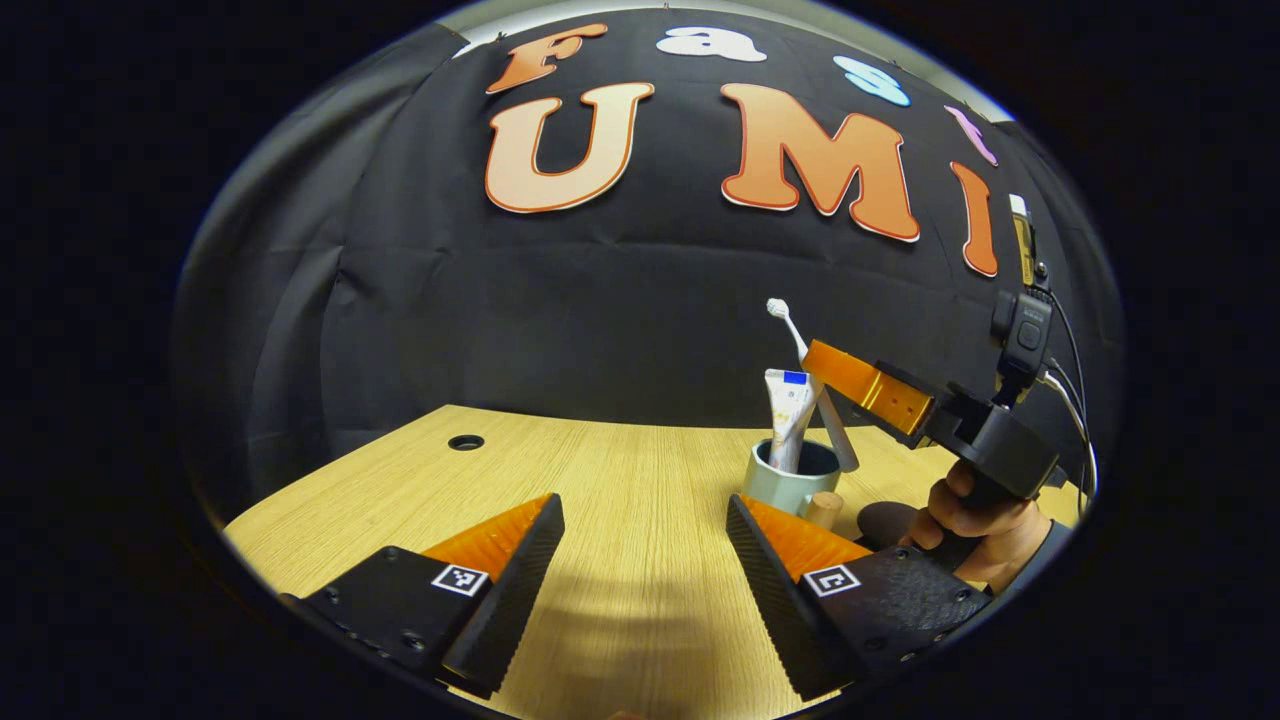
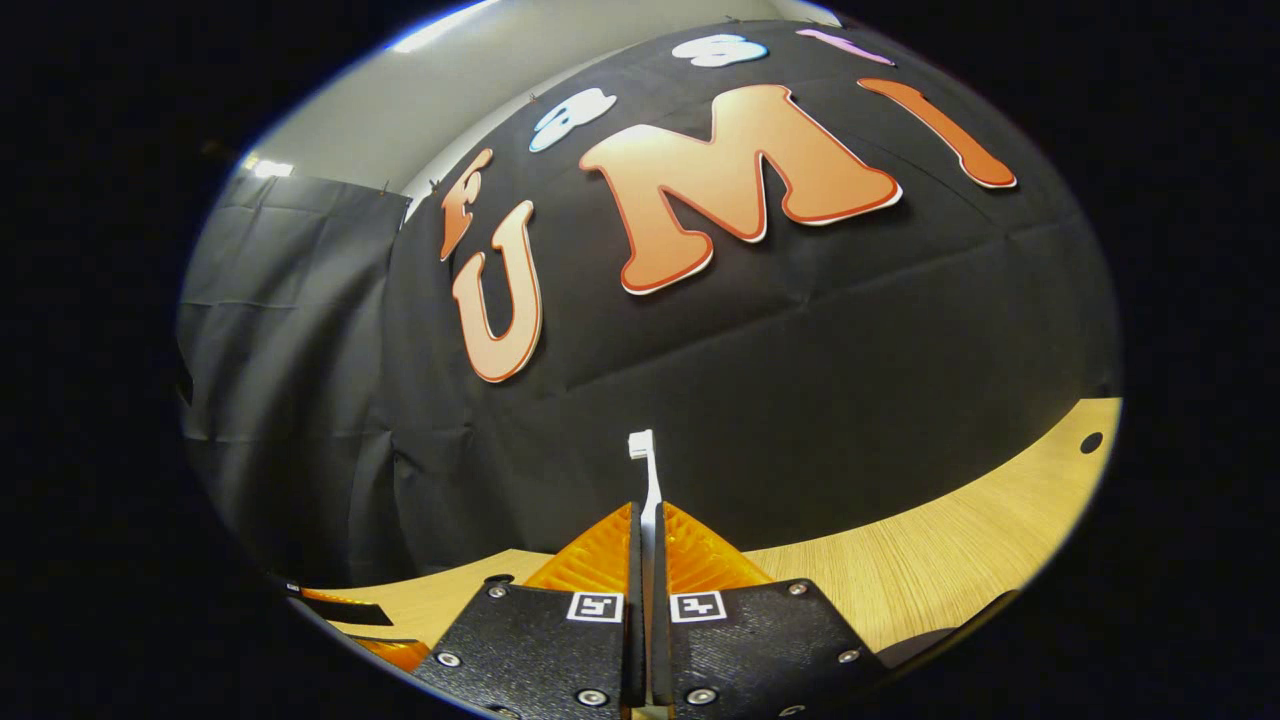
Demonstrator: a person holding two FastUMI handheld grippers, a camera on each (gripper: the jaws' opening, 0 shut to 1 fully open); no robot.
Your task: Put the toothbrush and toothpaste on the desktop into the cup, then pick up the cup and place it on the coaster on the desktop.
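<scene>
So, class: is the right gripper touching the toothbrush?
Touching. In the right gripper view, the right gripper has its two fingers closed on the toothbrush handle, one on each side with no gap, and the brush head sticks out beyond them.

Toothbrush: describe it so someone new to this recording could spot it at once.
In the left gripper view, find the wooden desk, then the pale green cup at its right. The toothbrush slants up out of it, gripped by the right claw. Beside the squat toothpaste tube, it is the thin white stick with bristles on top.
</scene>
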